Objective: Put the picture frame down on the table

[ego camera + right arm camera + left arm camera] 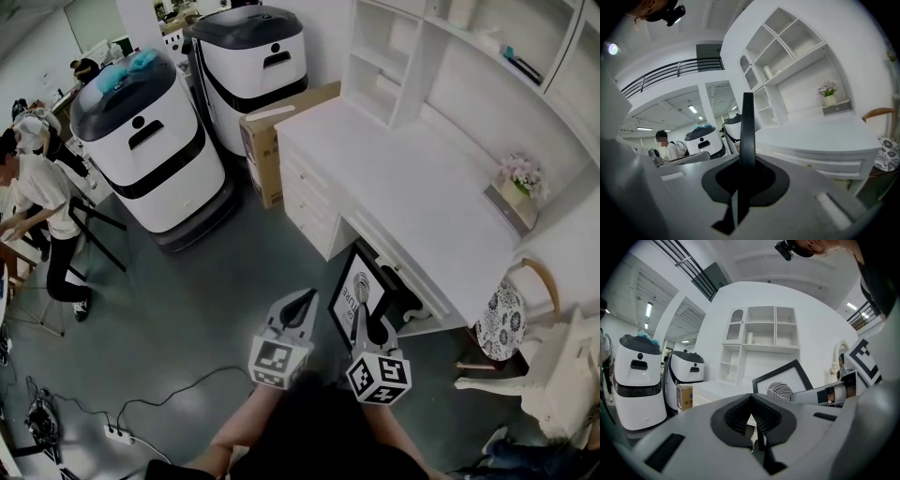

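Mostly white and black in here, over a dull grey-green floor (187, 319).

The black-rimmed rectangular picture frame (359, 281) has a white mat and a black-striped feather print. The long white table (412, 169) and the white open shelf unit (380, 61) are one plain white. The tall rounded machines (150, 150) are white with black bands and dark grey lids, and the nearer one has something teal on top. The brown cardboard box (267, 141) is the one warm patch. The round chair cushion (502, 319) is white with a black flower pattern, and the small potted flowers (521, 176) are pale pink. The left gripper (302, 302) and right gripper (375, 325) are light grey, their cubes white with black square markers.
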The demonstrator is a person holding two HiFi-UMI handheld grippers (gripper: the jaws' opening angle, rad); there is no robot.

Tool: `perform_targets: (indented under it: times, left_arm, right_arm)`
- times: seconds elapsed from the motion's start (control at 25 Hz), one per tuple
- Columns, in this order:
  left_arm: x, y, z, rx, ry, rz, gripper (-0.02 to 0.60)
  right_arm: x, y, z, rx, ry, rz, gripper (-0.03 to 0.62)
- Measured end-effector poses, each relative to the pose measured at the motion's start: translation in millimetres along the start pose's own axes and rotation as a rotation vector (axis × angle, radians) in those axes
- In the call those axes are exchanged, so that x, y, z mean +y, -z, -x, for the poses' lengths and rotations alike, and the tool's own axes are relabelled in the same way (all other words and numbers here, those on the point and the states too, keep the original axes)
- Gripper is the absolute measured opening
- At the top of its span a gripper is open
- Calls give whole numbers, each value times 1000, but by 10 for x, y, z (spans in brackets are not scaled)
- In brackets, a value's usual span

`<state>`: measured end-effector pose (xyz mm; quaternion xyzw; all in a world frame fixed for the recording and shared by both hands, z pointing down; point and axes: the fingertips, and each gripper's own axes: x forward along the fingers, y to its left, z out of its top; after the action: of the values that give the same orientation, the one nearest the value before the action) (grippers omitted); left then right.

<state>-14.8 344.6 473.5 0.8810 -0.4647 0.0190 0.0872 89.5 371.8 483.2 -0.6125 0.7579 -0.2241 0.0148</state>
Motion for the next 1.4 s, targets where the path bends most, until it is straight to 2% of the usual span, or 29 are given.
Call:
perform_targets:
  times: [0.68,1.4]
  left_arm:
    - [36,62,145,11,5,8,11]
    - [276,45,-137,30,-24,11,11]
  right_arm:
    - [51,17,95,-12,25,-27,14]
    - [-7,-125,-348,7,3,-29,14]
